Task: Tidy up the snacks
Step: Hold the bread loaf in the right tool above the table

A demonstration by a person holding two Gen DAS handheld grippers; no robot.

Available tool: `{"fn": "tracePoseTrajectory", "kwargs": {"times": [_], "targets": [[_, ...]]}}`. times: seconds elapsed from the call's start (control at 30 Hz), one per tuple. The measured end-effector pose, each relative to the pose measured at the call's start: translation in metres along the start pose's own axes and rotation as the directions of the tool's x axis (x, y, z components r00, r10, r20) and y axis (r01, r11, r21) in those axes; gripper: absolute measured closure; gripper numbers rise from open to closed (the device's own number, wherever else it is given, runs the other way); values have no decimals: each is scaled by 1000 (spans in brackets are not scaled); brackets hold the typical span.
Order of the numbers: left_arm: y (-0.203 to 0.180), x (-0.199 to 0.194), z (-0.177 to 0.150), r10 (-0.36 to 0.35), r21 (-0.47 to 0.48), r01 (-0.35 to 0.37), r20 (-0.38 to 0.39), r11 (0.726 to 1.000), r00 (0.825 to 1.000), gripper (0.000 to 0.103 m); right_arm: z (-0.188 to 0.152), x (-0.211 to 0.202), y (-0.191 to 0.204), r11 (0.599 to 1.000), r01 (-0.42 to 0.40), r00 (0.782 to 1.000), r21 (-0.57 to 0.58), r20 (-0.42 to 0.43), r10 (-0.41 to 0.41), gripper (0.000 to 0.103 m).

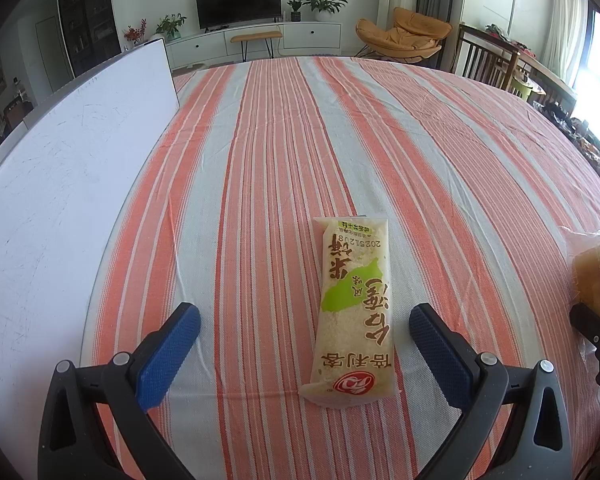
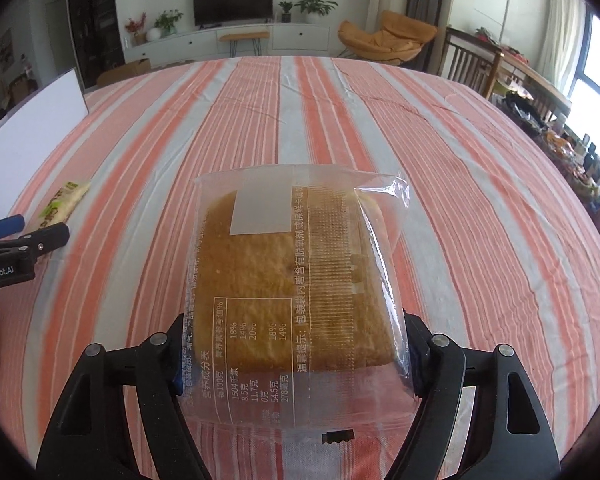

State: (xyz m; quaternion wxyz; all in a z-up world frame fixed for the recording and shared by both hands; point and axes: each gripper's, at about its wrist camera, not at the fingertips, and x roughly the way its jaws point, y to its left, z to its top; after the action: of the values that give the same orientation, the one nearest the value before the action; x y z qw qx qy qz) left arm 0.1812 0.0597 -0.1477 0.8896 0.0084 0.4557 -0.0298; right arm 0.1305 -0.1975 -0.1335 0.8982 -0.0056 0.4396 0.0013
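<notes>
A rice cracker packet (image 1: 352, 304), pale with a green patch and brown lettering, lies flat on the striped tablecloth (image 1: 260, 160). My left gripper (image 1: 304, 316) stands open just above the cloth, and the packet lies between its blue pads (image 1: 168, 352), nearer the right one and touching neither. My right gripper (image 2: 296, 328) is shut on a clear bag holding a brown square cake (image 2: 284, 272), carried above the cloth label side up. The cake (image 1: 594, 272) and right gripper (image 1: 592, 328) show at the right edge of the left wrist view. The packet (image 2: 64, 200) and left gripper (image 2: 28, 232) appear at the left of the right wrist view.
A white board (image 1: 60, 180) lies along the table's left side. A heap of other snacks (image 2: 580, 160) sits beyond the table's right edge, by wooden chairs (image 2: 472, 64). The striped cloth stretches far ahead of both grippers.
</notes>
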Motion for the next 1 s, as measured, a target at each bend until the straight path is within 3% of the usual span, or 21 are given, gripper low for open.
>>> {"fn": "tracePoseTrajectory", "kwargs": {"times": [0.2,1.0], "targets": [[0,0,0,0,0,0,0,1000,1000,0,-5,-3,1,1000,-6,1000,17,-6,6,14],[0,0,0,0,0,0,0,1000,1000,0,-8,-4,0,1000,-12,1000,17,-5,12,13]]}}
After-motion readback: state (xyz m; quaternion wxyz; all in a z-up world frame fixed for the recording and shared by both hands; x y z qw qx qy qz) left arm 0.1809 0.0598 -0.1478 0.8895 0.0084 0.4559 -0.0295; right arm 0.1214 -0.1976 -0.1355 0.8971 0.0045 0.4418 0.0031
